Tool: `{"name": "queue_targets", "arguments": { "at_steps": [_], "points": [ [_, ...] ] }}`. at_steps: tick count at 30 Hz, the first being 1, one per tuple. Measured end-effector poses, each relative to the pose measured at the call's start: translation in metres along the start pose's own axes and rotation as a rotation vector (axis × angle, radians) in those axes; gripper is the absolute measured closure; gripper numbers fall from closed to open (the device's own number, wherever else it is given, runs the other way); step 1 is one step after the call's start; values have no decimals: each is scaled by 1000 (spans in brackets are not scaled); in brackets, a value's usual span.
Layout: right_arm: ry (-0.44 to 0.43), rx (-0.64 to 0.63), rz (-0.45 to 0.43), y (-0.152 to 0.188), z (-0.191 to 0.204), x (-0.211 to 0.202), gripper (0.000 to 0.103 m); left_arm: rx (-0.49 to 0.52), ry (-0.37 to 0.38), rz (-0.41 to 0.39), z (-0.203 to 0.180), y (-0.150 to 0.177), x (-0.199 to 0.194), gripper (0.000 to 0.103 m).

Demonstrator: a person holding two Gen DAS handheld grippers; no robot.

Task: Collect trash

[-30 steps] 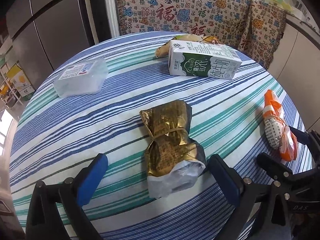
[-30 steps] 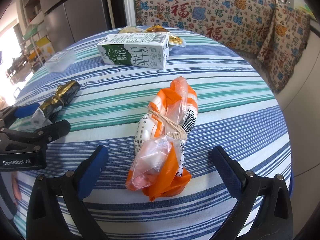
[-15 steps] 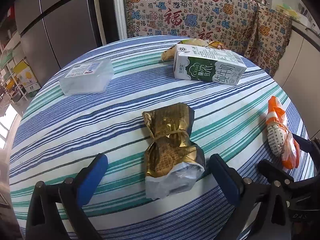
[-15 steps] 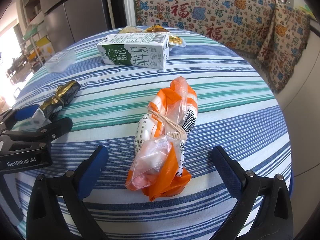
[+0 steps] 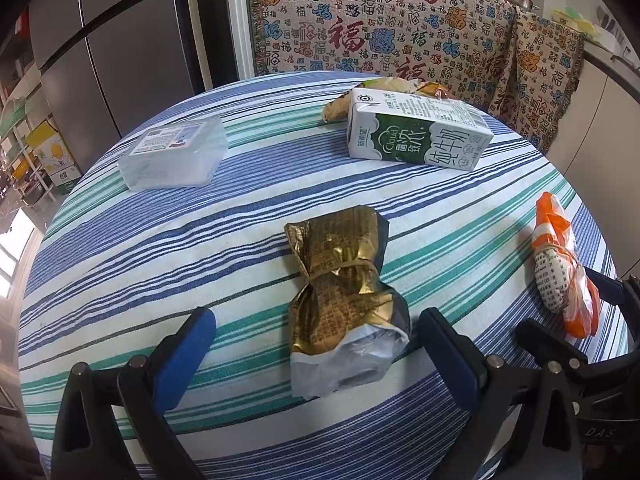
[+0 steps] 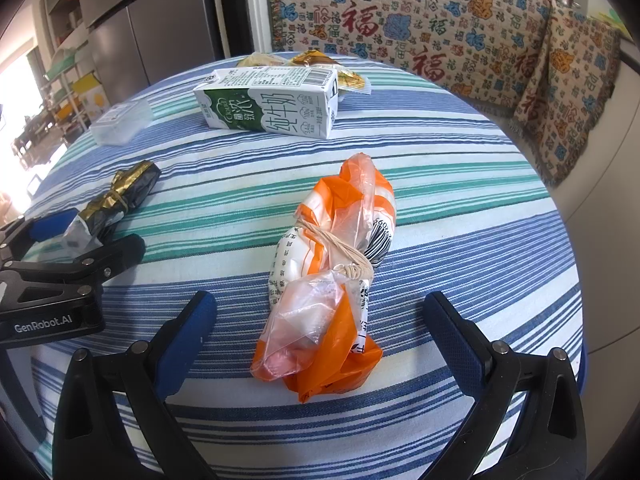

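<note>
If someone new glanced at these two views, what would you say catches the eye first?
Probably the orange-and-white plastic bag bundle tied with string, lying between the open right gripper's blue-padded fingers. Next, the crumpled gold foil wrapper bound by a rubber band, framed by the open left gripper. Farther back on the blue-and-green striped tablecloth lies a green-and-white milk carton on its side.
</note>
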State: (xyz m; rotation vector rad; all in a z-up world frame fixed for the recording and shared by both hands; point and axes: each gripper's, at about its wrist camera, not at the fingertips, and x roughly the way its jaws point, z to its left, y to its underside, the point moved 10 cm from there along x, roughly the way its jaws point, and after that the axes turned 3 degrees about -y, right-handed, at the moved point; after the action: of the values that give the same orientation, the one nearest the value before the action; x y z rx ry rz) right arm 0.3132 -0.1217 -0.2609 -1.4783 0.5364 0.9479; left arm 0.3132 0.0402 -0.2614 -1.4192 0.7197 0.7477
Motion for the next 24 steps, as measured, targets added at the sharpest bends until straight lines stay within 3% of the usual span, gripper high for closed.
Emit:
{"name": "queue_targets", "arguments": {
  "at_steps": [6,10,13,18,21,24],
  "points": [
    [-12,10,-7,-1,-1,-1,1,0,0,0,0,0,0,0],
    [-74,48,-29,1,-4,-9,1,9,1,3,-1,2,-2,0],
    [-100,74,1,6,-12,-19,2,71,64,57,-5,8,-5,0],
    [-154,128,29,5,-22,-46,2,69,260,10,-5,1,-34,0],
    [-179,103,49,-3,-11,-51,8,69,319,33,-12,-9,-37,0],
    [-166,77,81,-11,0,-45,11,90,330,74,-23,-13,-32,2]
  ]
}}
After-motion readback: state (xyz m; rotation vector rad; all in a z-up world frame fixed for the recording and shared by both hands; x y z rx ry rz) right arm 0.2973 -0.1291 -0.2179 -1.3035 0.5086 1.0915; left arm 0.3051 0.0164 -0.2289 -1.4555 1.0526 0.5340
